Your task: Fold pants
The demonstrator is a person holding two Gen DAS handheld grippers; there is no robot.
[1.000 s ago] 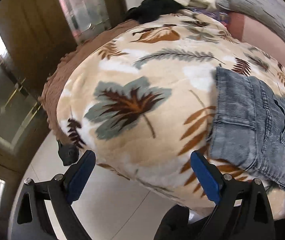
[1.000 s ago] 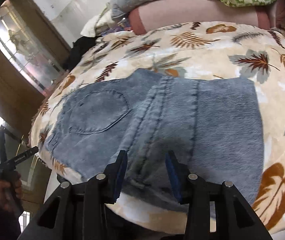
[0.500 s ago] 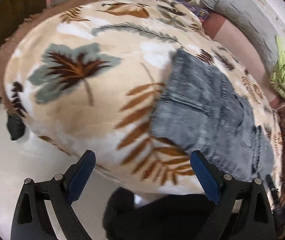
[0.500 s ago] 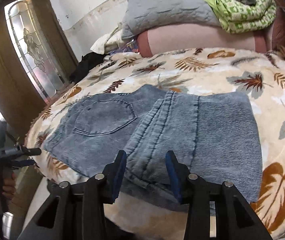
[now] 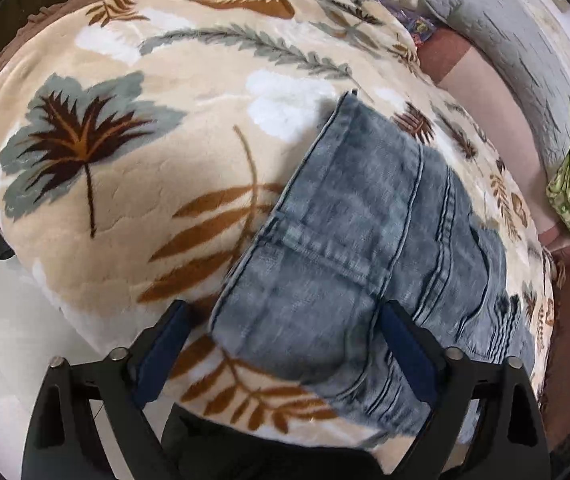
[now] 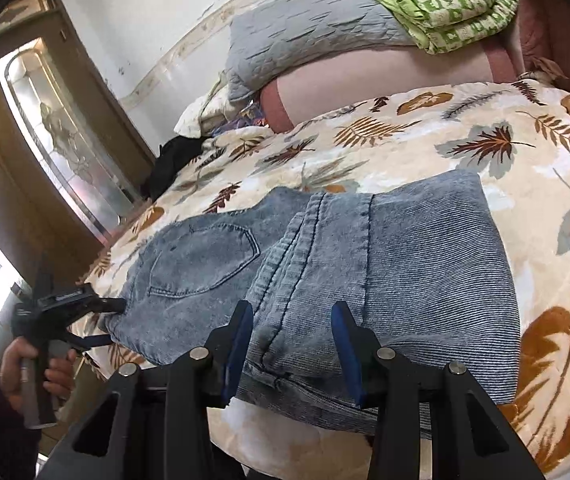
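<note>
Faded blue denim pants [image 6: 365, 264], already folded over, lie on the leaf-print fleece blanket [image 6: 485, 140] near its front edge, long axis left-right. Your left gripper [image 5: 285, 354] is released, jaws wide, straddling the pants' left end; it's nearer. Your right gripper [image 6: 292, 348] is also spread, at the middle seam.

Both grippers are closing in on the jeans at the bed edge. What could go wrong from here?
1. The left gripper is open around the thick waist end of the jeans; closing there might pinch the leaf-print blanket too.
2. The right gripper is open over several stacked layers, so it may catch only the top ones and undo the fold.
3. The jeans lie at the bed's edge; an uneven pull could drag them off.
</note>
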